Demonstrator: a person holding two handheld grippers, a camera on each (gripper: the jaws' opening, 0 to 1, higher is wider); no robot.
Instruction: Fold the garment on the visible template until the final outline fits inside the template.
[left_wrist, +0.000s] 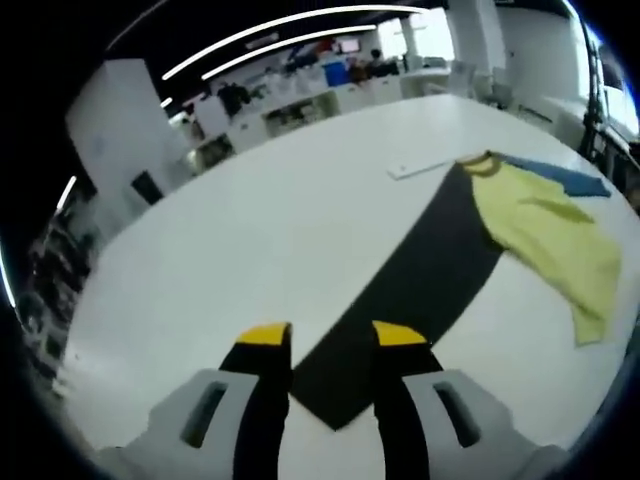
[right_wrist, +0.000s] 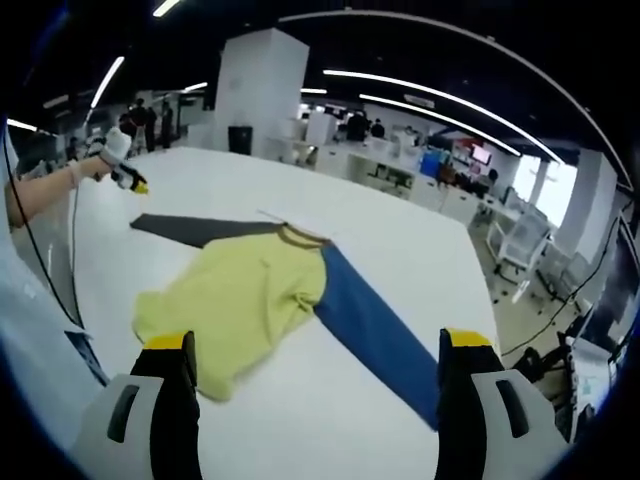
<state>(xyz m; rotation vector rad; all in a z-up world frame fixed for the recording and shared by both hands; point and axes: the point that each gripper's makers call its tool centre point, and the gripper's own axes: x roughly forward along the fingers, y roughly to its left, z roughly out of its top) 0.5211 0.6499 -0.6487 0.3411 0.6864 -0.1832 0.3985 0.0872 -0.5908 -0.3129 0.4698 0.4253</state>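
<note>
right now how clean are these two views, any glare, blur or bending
Left gripper view: soft overall, the yellow garment and dark template have fuzzy edges; window top right blown out. Right gripper view: sharper, ceiling light strips bow into arcs from the fisheye; the white table is evenly lit, without harsh shadows.

Bright ceiling strip lights (right_wrist: 440, 100), soft fisheye blur

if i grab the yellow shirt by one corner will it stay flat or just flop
The yellow shirt will probably flop: it already lies rumpled, with creases and a folded hem, so it looks like soft, thin cloth. It likely lifts easily and drapes from the pinch point. On the smooth white table it may slide and bunch when pushed rather than hold its shape.
</note>
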